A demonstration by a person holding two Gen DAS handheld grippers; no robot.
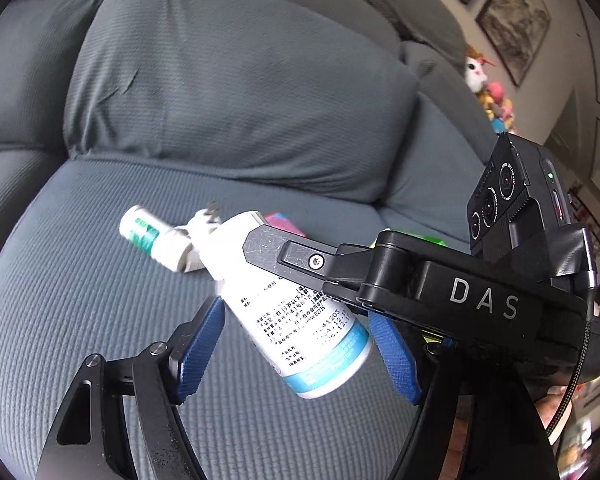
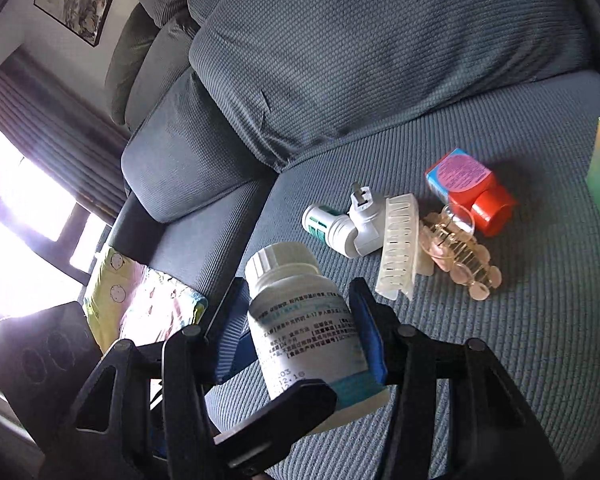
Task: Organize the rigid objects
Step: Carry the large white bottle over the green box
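So both sets of tongs are on the same thing here: a white pill bottle (image 2: 304,320) with a ribbed white cap, a blue band near its base and small printed text down the side. The right tongs (image 2: 298,286) are clamped on it, with a blue pad pressed flat against each side of the body, and the bottle stands between them with its cap tipped away and a bit to the left. The left tongs (image 1: 296,312) have it between their blue pads too, lying slantwise, cap end away from them and base end near. Their pads sit much wider apart, and the tips look right at the bottle's edges, but nobody could tell from these views whether they're actually pressing. One black finger of the right tongs crosses over the top of the bottle in the left camera, and a black finger of the left tongs crosses in front of the bottle's base in the right camera. The bottle is up off the grey-blue sofa seat (image 2: 500,360). Beyond the tongs on the seat sits a small pile: a white plug-in gadget (image 2: 340,228) with a green-labelled end, a white slotted brush (image 2: 398,244) touching it, a pinkish hair claw (image 2: 460,256) beside that, and a red-capped bottle (image 2: 472,192) further back. Off to the left of the right tongs there's a patterned pillow (image 2: 140,300).
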